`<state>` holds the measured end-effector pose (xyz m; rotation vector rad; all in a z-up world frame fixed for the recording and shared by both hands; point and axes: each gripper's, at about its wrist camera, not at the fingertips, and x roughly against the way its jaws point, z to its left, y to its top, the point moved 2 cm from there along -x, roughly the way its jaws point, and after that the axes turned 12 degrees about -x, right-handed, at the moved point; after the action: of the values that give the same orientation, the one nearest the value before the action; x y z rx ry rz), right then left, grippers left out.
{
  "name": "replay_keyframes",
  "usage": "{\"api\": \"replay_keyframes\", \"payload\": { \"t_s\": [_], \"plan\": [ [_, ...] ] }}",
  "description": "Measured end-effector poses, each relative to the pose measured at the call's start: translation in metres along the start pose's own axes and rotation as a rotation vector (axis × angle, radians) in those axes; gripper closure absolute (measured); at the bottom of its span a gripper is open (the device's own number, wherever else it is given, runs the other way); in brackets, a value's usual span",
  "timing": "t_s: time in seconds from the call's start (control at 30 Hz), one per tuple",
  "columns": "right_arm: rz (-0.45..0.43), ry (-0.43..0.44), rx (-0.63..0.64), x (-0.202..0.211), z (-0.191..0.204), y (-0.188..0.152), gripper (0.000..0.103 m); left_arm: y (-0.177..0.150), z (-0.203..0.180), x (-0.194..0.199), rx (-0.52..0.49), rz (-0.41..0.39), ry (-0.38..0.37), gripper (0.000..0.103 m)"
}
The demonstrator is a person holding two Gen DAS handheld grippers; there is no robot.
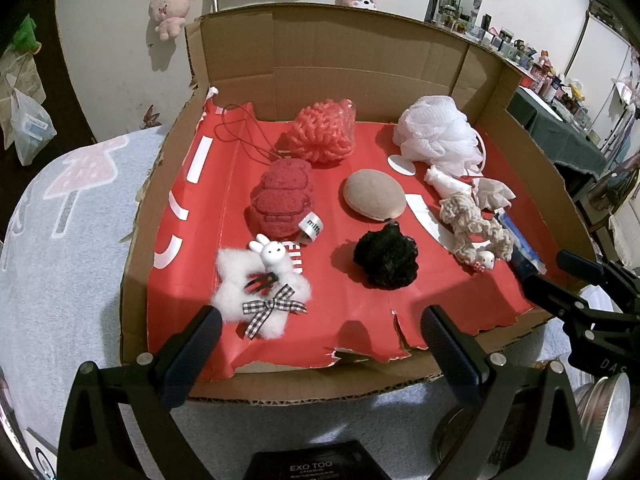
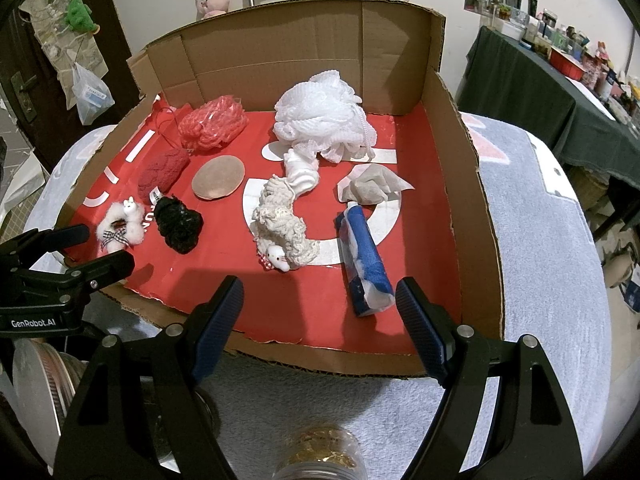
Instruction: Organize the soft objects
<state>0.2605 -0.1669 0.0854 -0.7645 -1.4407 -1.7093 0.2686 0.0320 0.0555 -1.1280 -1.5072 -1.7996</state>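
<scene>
A cardboard tray (image 1: 236,44) (image 2: 472,216) lined with red paper holds soft items. These are a white fluffy bunny clip (image 1: 262,290) (image 2: 122,224), a black scrunchie (image 1: 386,258) (image 2: 179,226), a red plush pad (image 1: 282,198) (image 2: 162,172), a beige puff (image 1: 374,196) (image 2: 218,179), a red mesh ball (image 1: 322,132) (image 2: 212,122), a white loofah (image 1: 436,132) (image 2: 320,114), a cream crochet scrunchie (image 1: 474,226) (image 2: 282,232), a crumpled tissue (image 2: 370,186) and a blue-white tissue pack (image 2: 366,260). My left gripper (image 1: 320,320) (image 2: 106,248) is open and empty at the tray's front. My right gripper (image 2: 320,292) (image 1: 566,276) is open and empty by the pack.
The tray lies on a pale blue towel (image 1: 60,240) (image 2: 540,260). A jar of gold bits (image 2: 320,456) and metal lids (image 1: 608,400) sit in front. Plush toys (image 1: 170,8) hang on the wall. A cluttered green-draped table (image 2: 532,92) stands to the right.
</scene>
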Motion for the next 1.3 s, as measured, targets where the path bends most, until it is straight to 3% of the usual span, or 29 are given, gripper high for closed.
{"api": "replay_keyframes", "payload": {
  "t_s": [1.3],
  "plan": [
    [0.000, 0.001, 0.006, 0.0008, -0.0007, -0.0001, 0.025, -0.0013, -0.0006, -0.0008, 0.000, 0.004, -0.013, 0.002]
  ]
}}
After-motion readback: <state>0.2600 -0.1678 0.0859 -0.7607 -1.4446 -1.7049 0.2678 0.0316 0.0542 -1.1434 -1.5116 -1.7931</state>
